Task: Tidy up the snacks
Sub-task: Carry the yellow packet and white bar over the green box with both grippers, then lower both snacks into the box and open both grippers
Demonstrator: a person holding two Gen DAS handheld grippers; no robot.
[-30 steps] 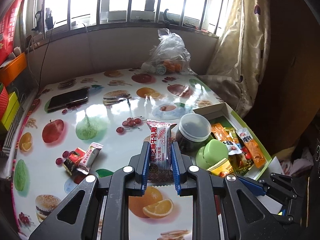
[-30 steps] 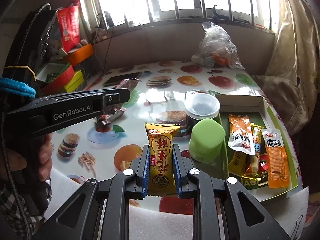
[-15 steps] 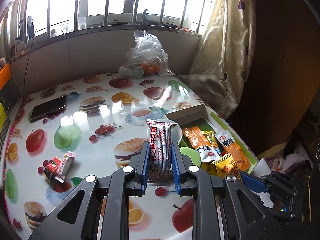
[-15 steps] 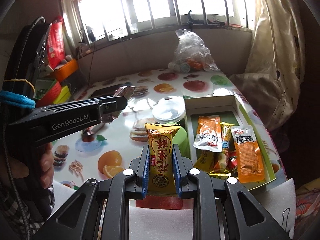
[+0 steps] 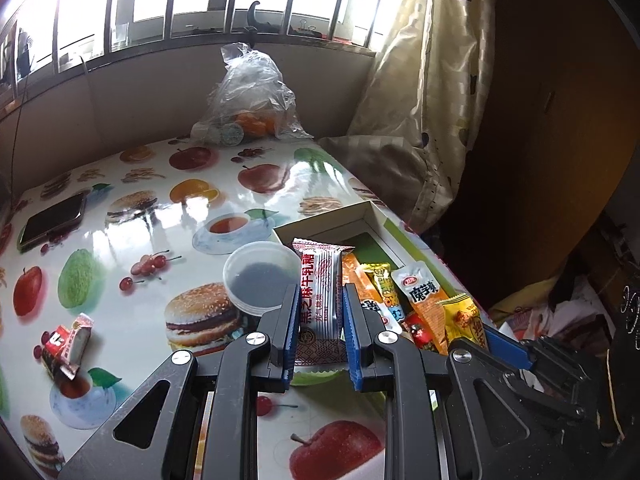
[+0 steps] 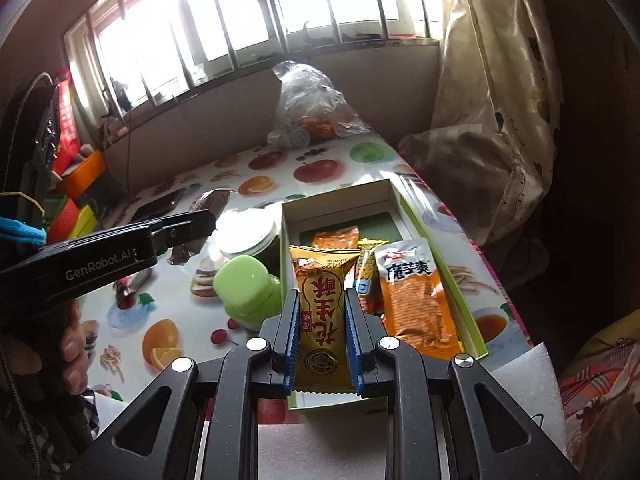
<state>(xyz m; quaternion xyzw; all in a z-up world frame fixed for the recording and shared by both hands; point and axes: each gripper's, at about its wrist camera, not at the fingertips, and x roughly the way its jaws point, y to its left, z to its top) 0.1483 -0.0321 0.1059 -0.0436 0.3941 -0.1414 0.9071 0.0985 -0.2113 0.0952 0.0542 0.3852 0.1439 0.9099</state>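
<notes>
My left gripper is shut on a white-and-red nougat packet, held upright above the table beside the open box. My right gripper is shut on a yellow peanut-crisp packet, held over the near left part of the box. Several snack packets lie in the box, among them an orange one. The left gripper with its packet shows at the left of the right wrist view. Two small wrapped sweets lie on the tablecloth at the left.
A clear lidded tub and a green-lidded jar stand just left of the box. A phone lies at the far left, a plastic bag of fruit by the wall. A curtain hangs at the right. White foam lies under the box.
Both grippers have moved to the right toward the box, each keeping its packet. The box now sits nearer the middle of both views and the right packet hangs over it.
</notes>
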